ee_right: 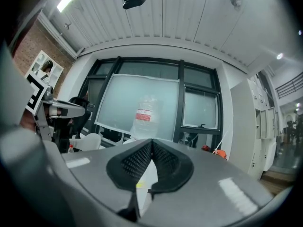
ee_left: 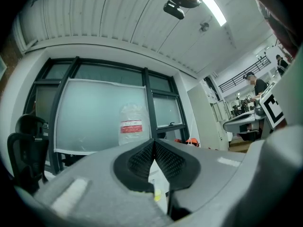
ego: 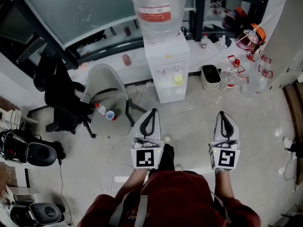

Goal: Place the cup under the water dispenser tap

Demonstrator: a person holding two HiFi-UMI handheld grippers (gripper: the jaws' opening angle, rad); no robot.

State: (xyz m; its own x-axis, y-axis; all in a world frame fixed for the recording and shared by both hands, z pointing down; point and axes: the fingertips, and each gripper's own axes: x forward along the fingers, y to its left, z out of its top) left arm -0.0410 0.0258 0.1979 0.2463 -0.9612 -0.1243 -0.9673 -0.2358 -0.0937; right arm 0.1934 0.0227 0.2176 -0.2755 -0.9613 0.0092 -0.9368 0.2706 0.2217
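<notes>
Tall white plastic water dispenser point(ego: 165, 74) is standing ahead of both finger pairs, roughly between them. Clear plastic jug point(ego: 156, 8) is sitting on top, wearing a red label with print too small to read. Grey shell office chair point(ego: 106, 96) is sitting left of the left fingers. Left gripper point(ego: 151, 112) and right gripper point(ego: 222, 114) are hovering, fingers pressed together, pinching nothing. Small white cup with reddish rim point(ego: 111, 116) is resting on the chair seat, left of the left fingers, well apart from the dispenser.

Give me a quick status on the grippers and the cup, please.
Both shut, empty: left gripper, right gripper. The cup sits on the chair, not at the dispenser. A bottle stands right beside it.
</notes>
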